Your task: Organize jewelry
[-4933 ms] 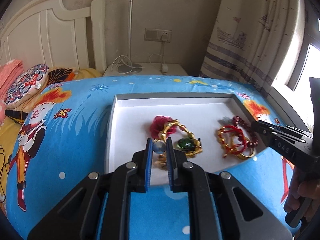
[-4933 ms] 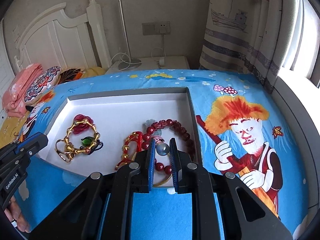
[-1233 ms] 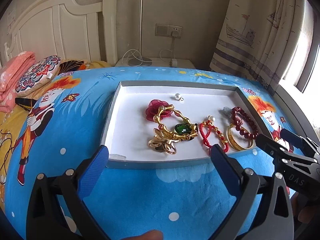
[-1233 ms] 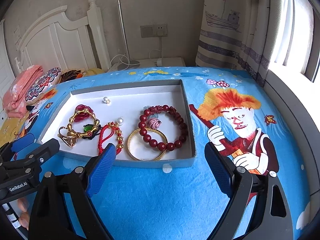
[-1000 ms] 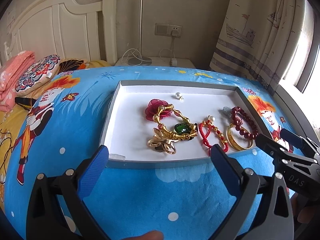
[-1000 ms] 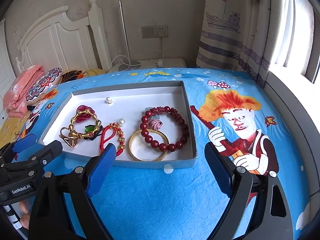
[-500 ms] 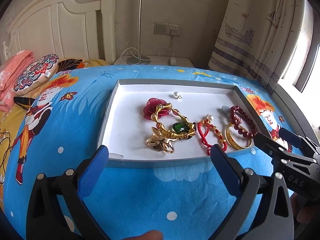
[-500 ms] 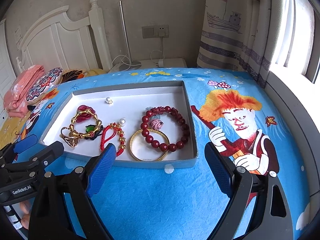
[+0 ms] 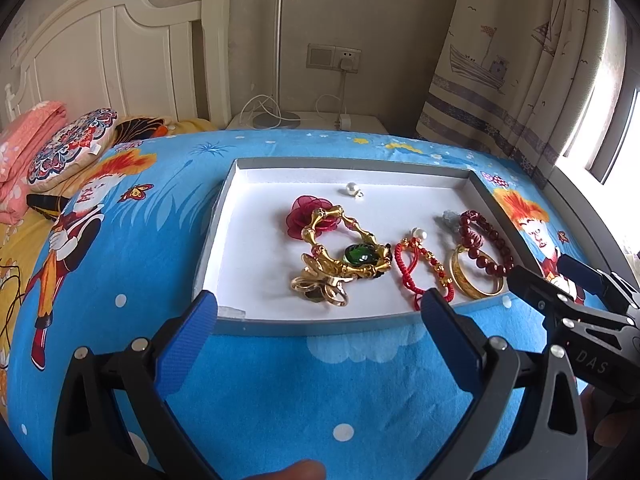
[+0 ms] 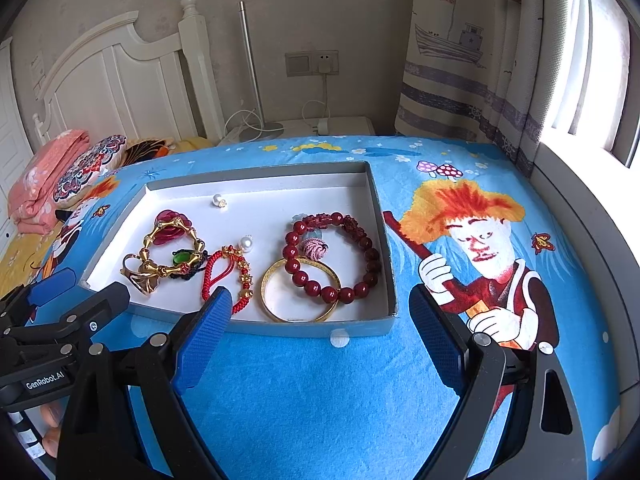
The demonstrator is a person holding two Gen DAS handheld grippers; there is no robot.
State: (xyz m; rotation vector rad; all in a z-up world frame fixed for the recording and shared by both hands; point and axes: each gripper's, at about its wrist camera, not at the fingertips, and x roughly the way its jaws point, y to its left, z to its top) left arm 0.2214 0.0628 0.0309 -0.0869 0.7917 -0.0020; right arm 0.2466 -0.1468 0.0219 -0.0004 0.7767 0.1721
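While both tools are held above the blue cartoon bedspread [image 10: 320, 400] just short of the tray [image 10: 260, 174], the left gripper [image 9: 319, 308] is seen with its blue-padded fingers [image 9: 186, 340] spread wide and nothing between them, and the right gripper [image 10: 320, 312] is likewise seen fully spread and empty. All the jewelry is kept inside the shallow grey-walled, white-floored tray, which is laid flat on the bedspread. At the tray's left part, a gold link bracelet [image 10: 172, 250] with a green stone is found lying over a dark red fabric flower [image 10: 170, 220], with gold rings [image 10: 138, 270] touching its near end. Just beside it, a red cord bracelet [image 10: 226, 276] with gold beads is placed, and a loose pearl [image 10: 245, 243] is seen touching its far end. Further right, a gold bangle [image 10: 300, 296] is overlapped by a dark red bead bracelet [image 10: 332, 258], inside which a small pink knotted ornament [image 10: 315, 248] rests. A second pearl [image 10: 218, 200] is set apart near the tray's far wall. In the left wrist view, the right gripper is seen at the right edge, near the tray's near right corner.
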